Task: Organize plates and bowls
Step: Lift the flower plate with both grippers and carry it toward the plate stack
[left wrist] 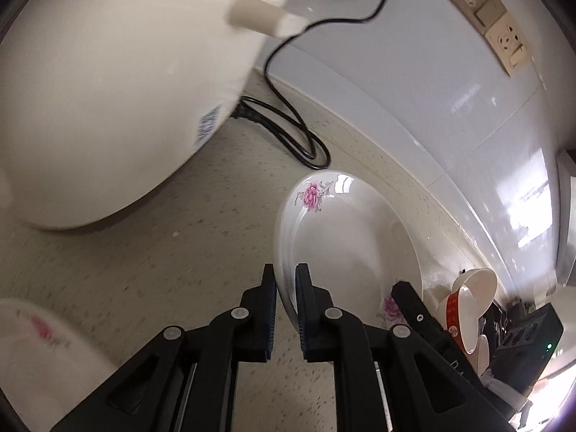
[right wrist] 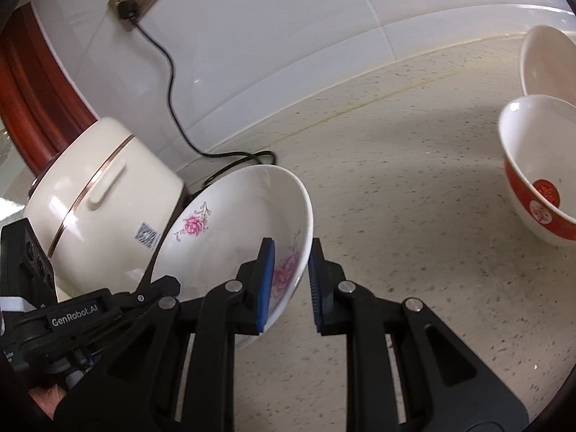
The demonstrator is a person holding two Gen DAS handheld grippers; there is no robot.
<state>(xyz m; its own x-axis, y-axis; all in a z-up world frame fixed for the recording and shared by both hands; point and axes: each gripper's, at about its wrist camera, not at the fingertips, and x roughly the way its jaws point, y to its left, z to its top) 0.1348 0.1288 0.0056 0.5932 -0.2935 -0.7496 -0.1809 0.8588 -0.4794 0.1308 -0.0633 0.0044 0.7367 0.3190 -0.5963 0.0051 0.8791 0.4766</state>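
Note:
A white deep plate (left wrist: 345, 237) with pink flowers is held tilted above the speckled counter (left wrist: 201, 252) by both grippers. My left gripper (left wrist: 286, 288) is shut on its near rim. The right gripper (left wrist: 406, 298) shows as a black finger on the opposite rim. In the right wrist view the same plate (right wrist: 237, 223) has its rim between the blue pads of my right gripper (right wrist: 289, 277), which is shut on it. The left gripper (right wrist: 151, 288) reaches the plate's edge from the lower left.
A cream rice cooker (left wrist: 108, 90) (right wrist: 100, 208) stands close by, its black cable (left wrist: 298, 136) running to wall sockets (left wrist: 504, 36). A red-and-white bowl (right wrist: 540, 187) and a white bowl (right wrist: 550, 61) sit to the right. Another flowered plate (left wrist: 36, 345) lies blurred at lower left.

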